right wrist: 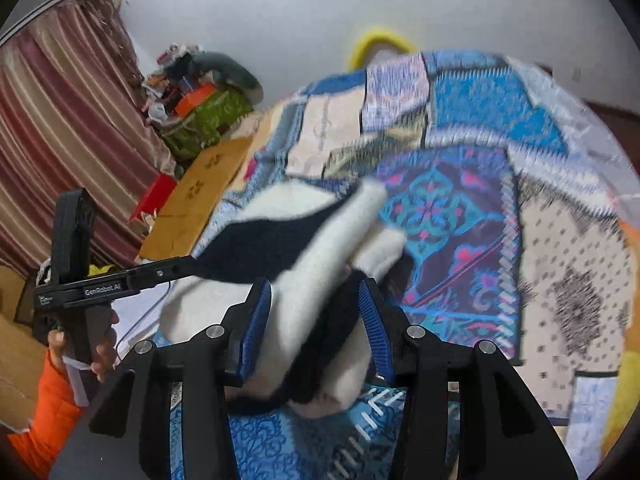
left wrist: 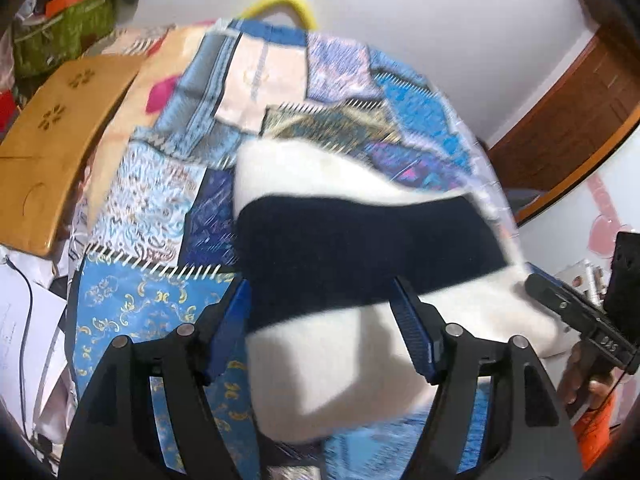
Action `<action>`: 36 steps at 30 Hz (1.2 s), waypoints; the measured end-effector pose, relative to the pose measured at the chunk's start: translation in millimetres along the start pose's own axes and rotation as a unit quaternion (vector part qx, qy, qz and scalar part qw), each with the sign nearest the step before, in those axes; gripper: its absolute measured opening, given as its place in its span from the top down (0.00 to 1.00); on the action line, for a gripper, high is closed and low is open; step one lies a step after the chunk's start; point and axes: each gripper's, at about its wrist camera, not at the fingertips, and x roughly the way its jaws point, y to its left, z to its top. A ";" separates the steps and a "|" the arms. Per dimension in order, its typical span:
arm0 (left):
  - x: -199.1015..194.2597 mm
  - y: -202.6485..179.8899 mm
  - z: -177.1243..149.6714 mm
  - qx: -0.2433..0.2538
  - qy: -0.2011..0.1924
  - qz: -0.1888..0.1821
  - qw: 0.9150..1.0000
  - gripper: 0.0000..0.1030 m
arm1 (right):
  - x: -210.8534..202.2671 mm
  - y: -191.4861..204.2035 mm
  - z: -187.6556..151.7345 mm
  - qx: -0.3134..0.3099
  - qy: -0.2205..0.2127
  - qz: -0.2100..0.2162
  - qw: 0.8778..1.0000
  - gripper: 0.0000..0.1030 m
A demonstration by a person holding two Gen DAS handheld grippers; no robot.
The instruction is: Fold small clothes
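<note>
Left wrist view: left claw (left wrist: 320, 316) jaws set wide; white-and-navy knit garment (left wrist: 360, 264) lies between and under the blue pads (left wrist: 230, 328); pads not seen pressing on it, so nothing gripped; garment's near-left edge runs just inside the left pad, a white corner hangs toward the near side; picture smeared, folds hard to read; right claw (left wrist: 538, 286) comes in from the right edge, its tip at the garment's right end; grip there not clear from this side; hand (left wrist: 588, 376) with orange sleeve below it; garment sits on a patchwork quilt (left wrist: 160, 192), blue, cream and purple patches; open quilt far and left of the garment; wooden board (left wrist: 60, 128) along the quilt's left edge; green basket (left wrist: 60, 28) far left, cluttered; yellow loop (left wrist: 284, 4) past the far edge; white wall behind, brown door (left wrist: 568, 120) at right.

Right wrist view: right claw part open, the garment (right wrist: 320, 248) bunched between the blue pads (right wrist: 256, 328), white and navy folds filling the gap; looks gripped, blur leaves contact a bit unsure; left claw (right wrist: 188, 264) reaches from the left, its tip at the navy edge; hand (right wrist: 100, 344) on its handle, orange sleeve (right wrist: 44, 412); quilt (right wrist: 460, 220) bare to the right and far; board (right wrist: 200, 196) and basket (right wrist: 204, 120) far left; striped curtain (right wrist: 60, 128) at left wall.
</note>
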 end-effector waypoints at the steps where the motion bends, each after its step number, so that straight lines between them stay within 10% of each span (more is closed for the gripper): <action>1: -9.6 -5.1 0.5 0.003 -0.010 -0.005 1.000 0.31 | -8.2 2.9 1.9 -0.004 -0.012 0.000 1.000 0.59; 10: -132.9 -73.0 -7.3 0.077 -0.159 0.008 0.984 0.31 | -99.2 59.5 9.3 -0.083 -0.139 0.004 0.987 0.59; 22: -237.5 -147.3 -85.1 0.160 -0.372 0.097 0.909 0.31 | -188.8 124.1 -28.8 -0.161 -0.277 -0.036 0.946 0.59; 36: -249.2 -140.9 -115.6 0.120 -0.387 0.070 0.911 0.02 | -192.2 133.8 -42.6 -0.161 -0.303 -0.095 0.934 0.09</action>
